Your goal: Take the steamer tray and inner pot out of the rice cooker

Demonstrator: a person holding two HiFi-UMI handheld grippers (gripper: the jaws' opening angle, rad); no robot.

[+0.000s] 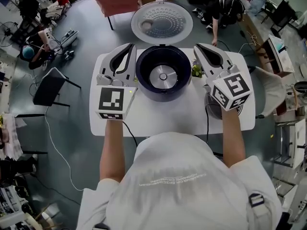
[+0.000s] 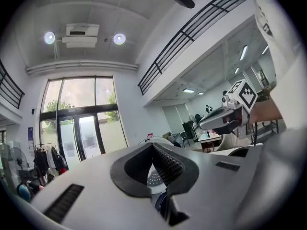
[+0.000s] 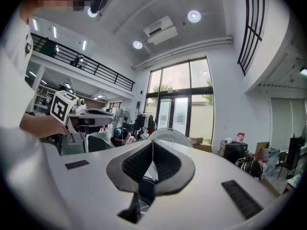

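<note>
The white rectangular table point(image 1: 158, 123) carries the dark round rice cooker point(image 1: 163, 94) dead centre, its white perforated lid point(image 1: 161, 22) open on the far side. The left gripper point(image 1: 129, 47) flanks its left wall and the right gripper point(image 1: 198, 47) its right, equally near, both pointing away past the rim. Both pairs of jaws are pressed together on nothing. The well looks bare down to a silver disc point(image 1: 163, 76), with no steamer tray or inner pot that I can make out inside. A dark round edge point(image 1: 211, 110) peeks from under the right gripper, too hidden to name.

Bright even daylight, round ceiling lights point(image 2: 119, 38) glaring, fisheye edges dark, soft shadows.
</note>
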